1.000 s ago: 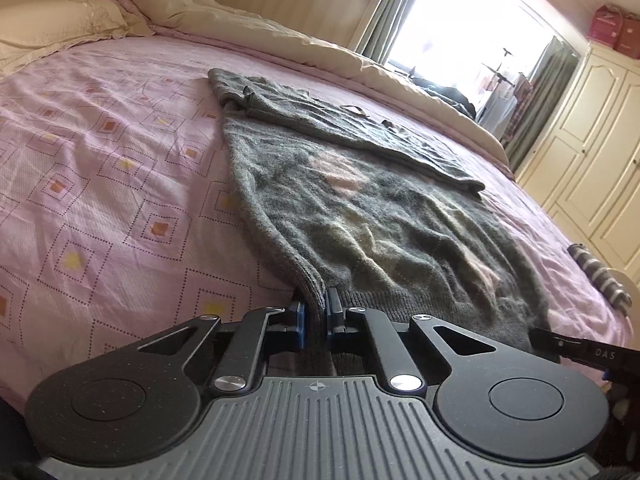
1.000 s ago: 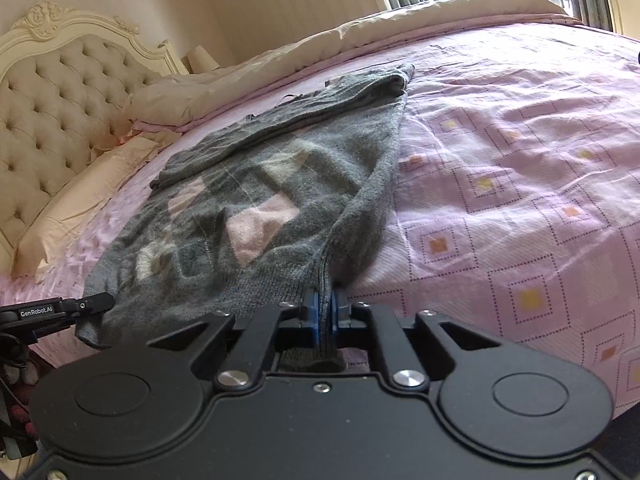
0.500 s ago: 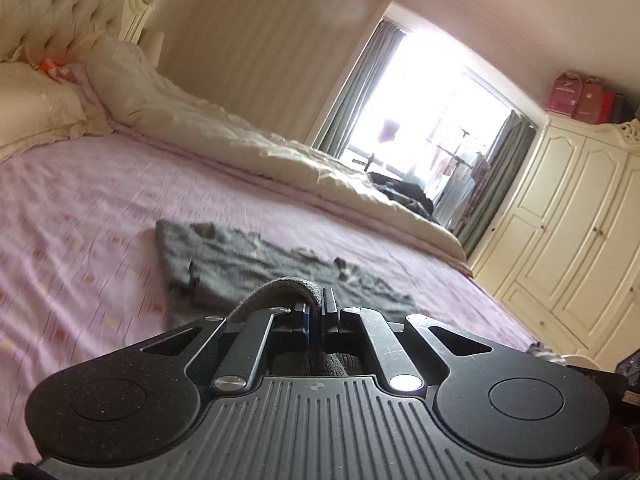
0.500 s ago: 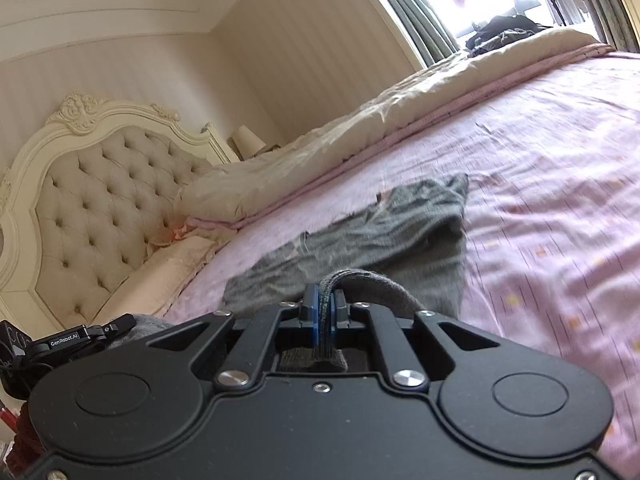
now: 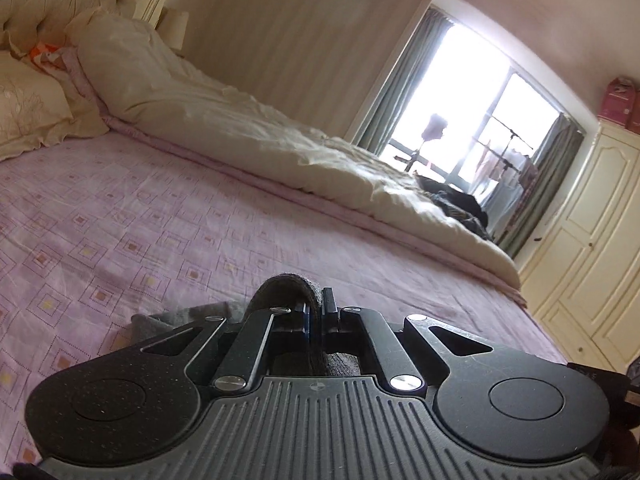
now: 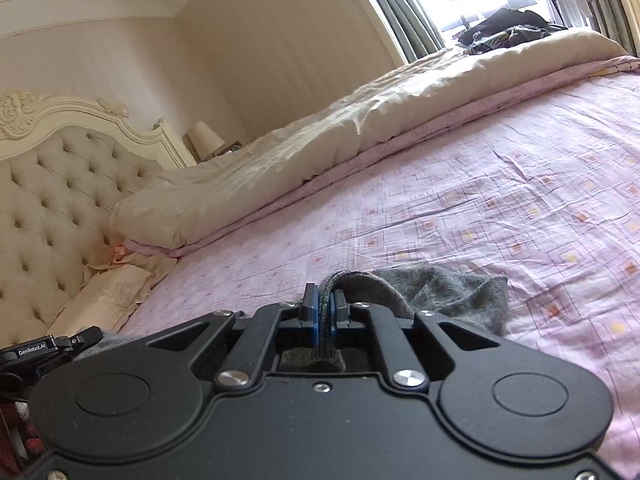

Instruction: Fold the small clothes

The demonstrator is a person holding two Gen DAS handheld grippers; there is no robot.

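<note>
A grey knitted sweater lies on the pink patterned bedsheet (image 5: 160, 220). My left gripper (image 5: 316, 312) is shut on its hem, which arches over the fingertips as a grey fold (image 5: 288, 286); a bit of sweater (image 5: 176, 316) shows to the left. My right gripper (image 6: 325, 304) is shut on the other hem corner, and a crumpled part of the sweater (image 6: 460, 292) lies on the sheet (image 6: 520, 200) just right of it. Most of the sweater is hidden below both grippers.
A cream duvet (image 5: 280, 140) is bunched along the far side of the bed. A tufted headboard (image 6: 52, 200) and pillows (image 5: 28, 104) are at the head end. A cream wardrobe (image 5: 592, 240) stands to the right of a bright window (image 5: 472, 100).
Both grippers have lifted the hem and carried it forward over the sweater toward the far side. The flat sweater has dropped out of view beneath them.
</note>
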